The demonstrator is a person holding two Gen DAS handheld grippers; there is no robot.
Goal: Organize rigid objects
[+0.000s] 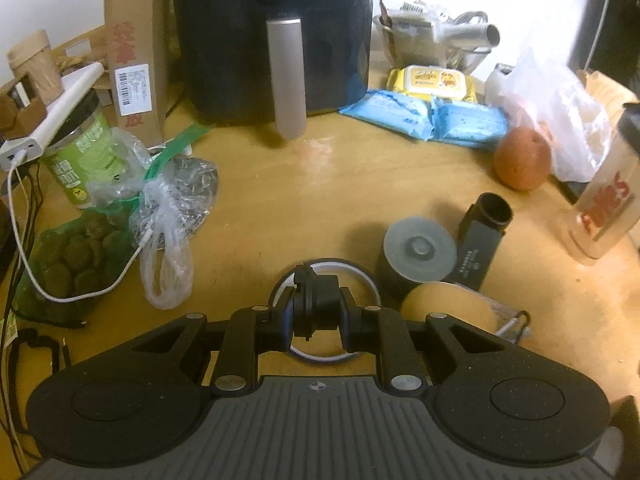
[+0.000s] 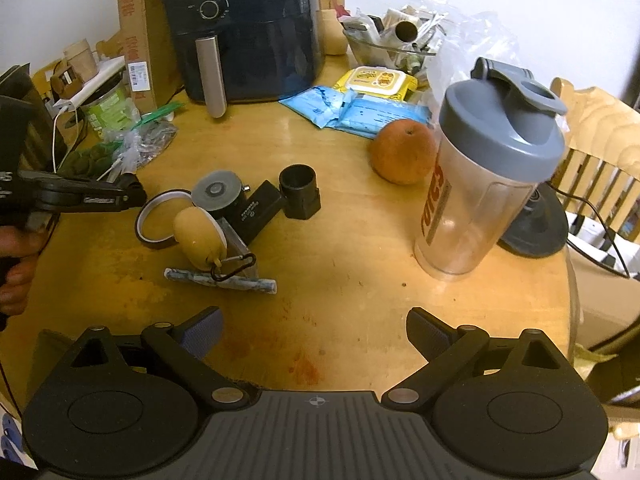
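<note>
The left gripper (image 1: 316,312) is clamped on a small black cylindrical part (image 1: 316,304), which it holds clear above a tape ring (image 1: 362,276) lying flat on the wooden tabletop (image 1: 320,184). In the right wrist view the left gripper (image 2: 134,192) reaches in from the left edge over that tape ring (image 2: 154,222), with a person's hand (image 2: 16,260) on its handle. The right gripper (image 2: 314,334) stands wide open over bare tabletop (image 2: 340,280), nothing between its fingers. Just beside the tape ring sits a cluster: a dark round container with a grey lid (image 2: 218,194), a black rectangular box (image 2: 258,210) leaning against it, a short black tube on a square base (image 2: 300,192), a tan egg-shaped object (image 2: 198,234) with a carabiner, and a marbled grey rod (image 2: 222,280) lying flat nearest the camera. Well apart to the right stand an orange fruit (image 2: 402,152) and, touching or just beside it, an upright shaker bottle (image 2: 486,168) with a grey lid. At the back stands a dark air fryer (image 2: 244,28), with blue and yellow wipe packets (image 2: 360,100) near it.
</note>
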